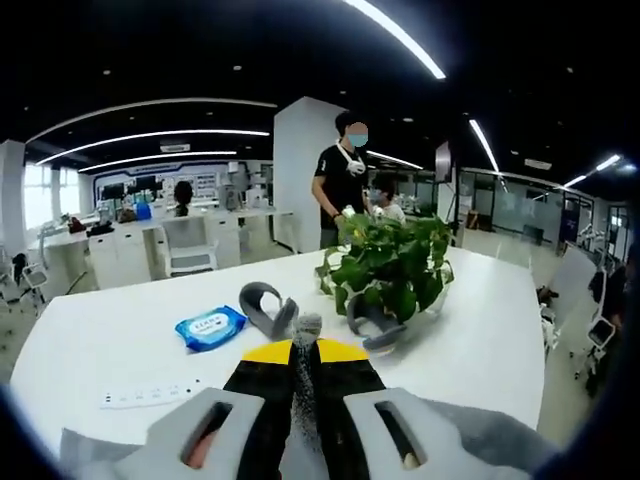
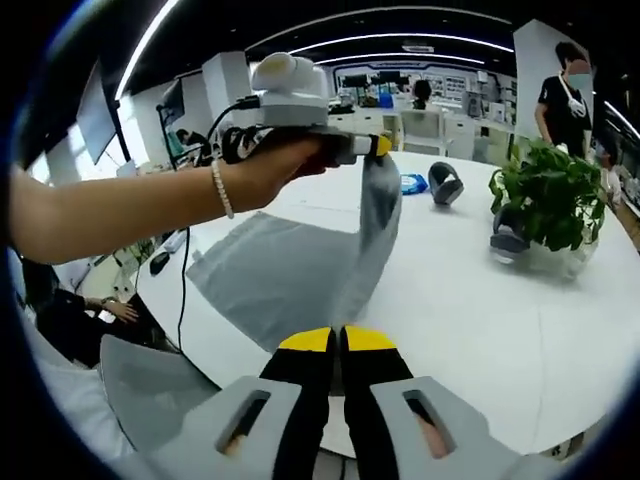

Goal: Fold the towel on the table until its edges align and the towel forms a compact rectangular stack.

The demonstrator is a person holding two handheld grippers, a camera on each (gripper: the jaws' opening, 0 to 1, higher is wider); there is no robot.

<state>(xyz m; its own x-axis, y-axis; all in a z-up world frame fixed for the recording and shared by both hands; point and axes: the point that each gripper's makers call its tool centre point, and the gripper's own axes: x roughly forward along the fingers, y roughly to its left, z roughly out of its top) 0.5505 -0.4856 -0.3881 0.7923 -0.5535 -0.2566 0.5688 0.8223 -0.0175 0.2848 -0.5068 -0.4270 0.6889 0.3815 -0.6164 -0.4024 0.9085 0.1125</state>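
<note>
A grey towel (image 2: 285,270) lies partly on the white table (image 2: 480,320), with one edge lifted. In the right gripper view a hand holds my left gripper (image 2: 376,146) above the table, shut on the towel's raised corner. The cloth hangs from there down to my right gripper (image 2: 338,338), whose yellow-tipped jaws stand together on the towel's near edge. In the left gripper view my left gripper (image 1: 305,348) pinches a fold of the towel (image 1: 306,385) between its jaws, and more grey cloth spreads below it.
A potted plant (image 1: 390,265) (image 2: 550,195) stands on the table, with a grey band (image 1: 375,325) at its base. Nearby lie a blue wipes pack (image 1: 210,327) (image 2: 412,183), another grey band (image 1: 265,305) (image 2: 445,183) and a white power strip (image 1: 150,393). A person (image 1: 345,180) stands behind the table.
</note>
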